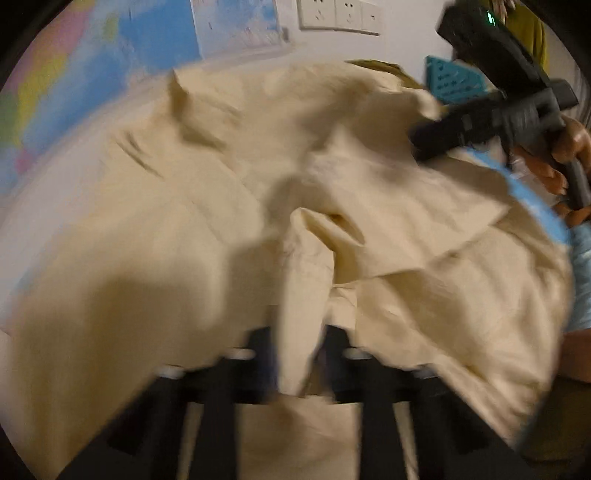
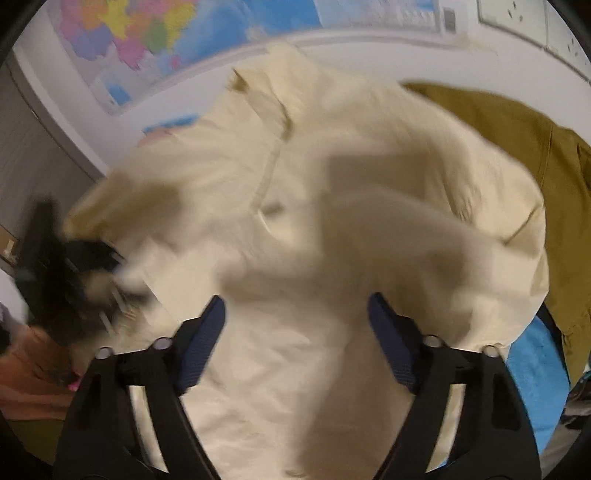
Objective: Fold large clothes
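A large cream garment lies rumpled over a white table. At the bottom of the left wrist view my left gripper is shut on a raised fold of this cream cloth, which stands up between its dark fingers. In the right wrist view my right gripper hovers open just above the cream garment, its navy pads wide apart and not pressing the cloth. The right gripper's black body, held by a hand, shows at the upper right of the left wrist view. The pictures are blurred.
An olive garment lies beyond the cream one at the right. A blue cloth or mat sits beside it. A coloured wall map and wall sockets stand behind the table. The blurred left gripper shows at the left edge.
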Motion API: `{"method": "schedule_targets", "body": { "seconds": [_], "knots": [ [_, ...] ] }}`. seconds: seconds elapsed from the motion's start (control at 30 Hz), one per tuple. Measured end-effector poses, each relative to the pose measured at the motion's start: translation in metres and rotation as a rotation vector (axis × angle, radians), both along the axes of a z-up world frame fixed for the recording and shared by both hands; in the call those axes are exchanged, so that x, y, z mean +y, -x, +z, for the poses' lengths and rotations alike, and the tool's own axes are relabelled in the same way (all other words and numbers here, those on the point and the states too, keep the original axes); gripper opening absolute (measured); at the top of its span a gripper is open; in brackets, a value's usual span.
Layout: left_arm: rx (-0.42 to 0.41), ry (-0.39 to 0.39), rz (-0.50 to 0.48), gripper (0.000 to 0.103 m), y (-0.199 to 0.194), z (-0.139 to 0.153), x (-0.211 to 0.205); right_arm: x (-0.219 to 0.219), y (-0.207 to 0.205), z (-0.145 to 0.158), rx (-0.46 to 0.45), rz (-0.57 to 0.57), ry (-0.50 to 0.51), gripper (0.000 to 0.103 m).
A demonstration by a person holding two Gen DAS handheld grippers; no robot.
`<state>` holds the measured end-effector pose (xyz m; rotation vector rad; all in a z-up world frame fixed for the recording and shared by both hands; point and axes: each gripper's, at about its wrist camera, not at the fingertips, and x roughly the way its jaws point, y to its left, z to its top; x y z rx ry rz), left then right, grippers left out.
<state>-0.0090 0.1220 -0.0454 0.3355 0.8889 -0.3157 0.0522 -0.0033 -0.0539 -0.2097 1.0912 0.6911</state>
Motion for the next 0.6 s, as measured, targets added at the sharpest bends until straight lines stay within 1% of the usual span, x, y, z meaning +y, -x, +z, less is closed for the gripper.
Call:
{"method": "schedule_targets", "body": {
  "seconds": [0.03, 0.07, 0.1, 0.13, 0.17, 0.2, 0.23, 0.27, 0.3, 0.33, 0.37, 0.4, 0.47, 0.5, 0.53, 0.6],
  "knots": [
    [-0.059, -0.039, 0.017, 0.008, 0.001, 0.009, 0.004, -0.002, -0.002, -0.01, -0.002, -0.006, 0.03, 0.061],
    [-0.14, -0.076, 0.043, 0.009, 0.003, 0.023, 0.012, -0.008, -0.005, -0.019, 0.017, -0.025, 0.02, 0.06],
    [-0.177, -0.088, 0.054, 0.011, 0.004, 0.03, 0.018, -0.013, -0.008, -0.024, 0.032, -0.04, 0.002, 0.059],
    [-0.232, -0.112, 0.065, 0.014, 0.008, 0.037, 0.025, -0.02, -0.011, -0.03, 0.035, -0.058, -0.004, 0.057],
    [-0.271, -0.144, 0.071, 0.021, 0.012, 0.04, 0.033, -0.024, -0.014, -0.037, 0.033, -0.078, 0.009, 0.057],
    [-0.267, -0.155, 0.064, 0.027, 0.015, 0.036, 0.037, -0.027, -0.015, -0.041, 0.035, -0.085, 0.019, 0.057],
    [-0.243, -0.166, 0.06, 0.029, 0.016, 0.027, 0.044, -0.028, -0.015, -0.045, 0.037, -0.087, 0.027, 0.059],
    [-0.207, -0.176, 0.079, 0.031, 0.015, 0.017, 0.048, -0.029, -0.013, -0.044, 0.036, -0.086, 0.024, 0.059],
    [-0.161, -0.186, 0.099, 0.039, 0.012, 0.007, 0.051, -0.029, -0.011, -0.041, 0.034, -0.084, 0.025, 0.061],
    [-0.116, -0.191, 0.116, 0.04, 0.01, -0.002, 0.055, -0.027, -0.009, -0.037, 0.028, -0.086, 0.027, 0.061],
    [-0.081, -0.177, 0.129, 0.041, 0.01, -0.01, 0.063, -0.025, -0.004, -0.027, 0.002, -0.078, 0.011, 0.061],
    [-0.076, -0.164, 0.139, 0.05, 0.011, -0.012, 0.068, -0.022, 0.0, -0.019, -0.017, -0.058, -0.011, 0.062],
    [-0.083, -0.083, 0.152, 0.064, 0.015, -0.006, 0.08, -0.005, 0.01, 0.002, -0.069, 0.005, -0.061, 0.062],
    [-0.09, -0.056, 0.151, 0.067, 0.015, -0.003, 0.081, 0.003, 0.012, 0.007, -0.084, 0.025, -0.073, 0.062],
    [-0.097, -0.028, 0.15, 0.068, 0.015, 0.001, 0.082, 0.019, 0.015, 0.012, -0.095, 0.062, -0.088, 0.062],
    [-0.108, -0.001, 0.161, 0.068, 0.013, 0.006, 0.081, 0.048, 0.017, 0.013, -0.107, 0.115, -0.1, 0.059]
  ]
}}
